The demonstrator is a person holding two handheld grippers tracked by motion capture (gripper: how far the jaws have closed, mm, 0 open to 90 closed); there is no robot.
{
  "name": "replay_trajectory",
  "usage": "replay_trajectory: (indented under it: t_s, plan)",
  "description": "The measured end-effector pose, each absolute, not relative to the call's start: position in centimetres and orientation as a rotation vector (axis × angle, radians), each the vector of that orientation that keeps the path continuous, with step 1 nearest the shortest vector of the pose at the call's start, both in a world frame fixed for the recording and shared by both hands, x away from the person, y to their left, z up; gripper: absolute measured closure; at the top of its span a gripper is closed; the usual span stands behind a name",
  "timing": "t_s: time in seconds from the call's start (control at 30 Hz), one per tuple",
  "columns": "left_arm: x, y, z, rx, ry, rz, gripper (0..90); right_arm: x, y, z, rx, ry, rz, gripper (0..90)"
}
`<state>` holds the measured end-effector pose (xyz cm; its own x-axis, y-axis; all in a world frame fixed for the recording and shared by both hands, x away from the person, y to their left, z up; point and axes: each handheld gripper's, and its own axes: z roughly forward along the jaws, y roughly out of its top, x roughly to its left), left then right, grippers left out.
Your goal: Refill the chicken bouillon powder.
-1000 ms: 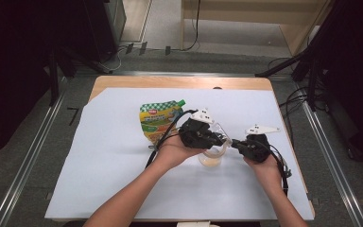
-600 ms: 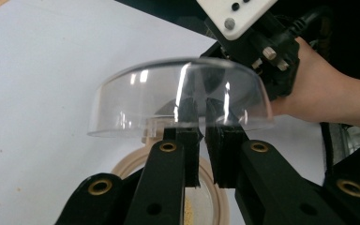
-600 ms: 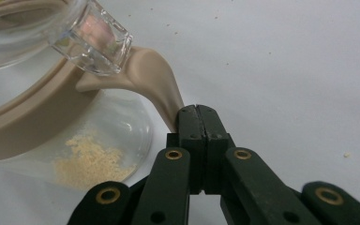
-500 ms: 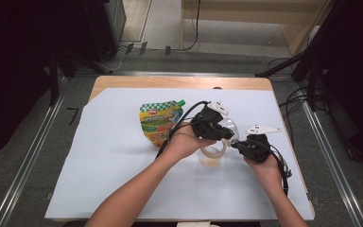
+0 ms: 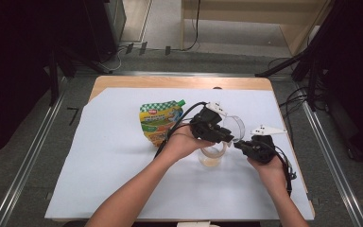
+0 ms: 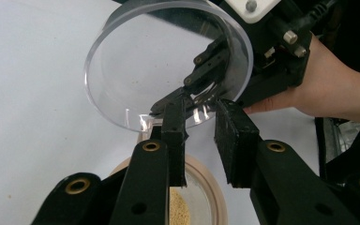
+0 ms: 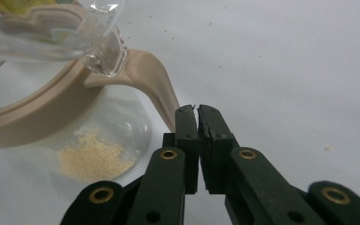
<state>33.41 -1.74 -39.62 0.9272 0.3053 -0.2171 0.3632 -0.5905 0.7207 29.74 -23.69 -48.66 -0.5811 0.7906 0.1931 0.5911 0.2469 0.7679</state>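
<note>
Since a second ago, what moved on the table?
The left gripper swung the clear lid up and open over the jar; its fingers have just been opening, off the lid now. The right gripper stayed shut at the jar's handle, the green pouch stayed put.

Even overhead light brightens the white bench (image 5: 123, 179), while the floor around it lies dim. Shadows are soft. Glare glints on the clear lid (image 6: 145, 70). The nearest black tongs look slightly soft in both gripper views.
</note>
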Motion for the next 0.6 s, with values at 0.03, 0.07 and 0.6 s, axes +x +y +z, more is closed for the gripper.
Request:
replay_trajectory:
  t_s: [0.03,0.07,0.6]
  plan:
    - [33.4,-1.5,-39.6,2.242,0.469,-0.095,73.3,29.6,-23.8,-48.6,1.301,2.281,1.246,86.3]
    - [33.3,-1.2,-39.5,2.239,0.466,-0.111,71.2,29.1,-24.1,-48.4,1.308,2.279,1.249,84.3]
    - [31.8,3.4,-39.8,2.221,0.536,-0.148,46.6,24.6,-22.2,-47.7,1.182,2.419,1.336,59.7]
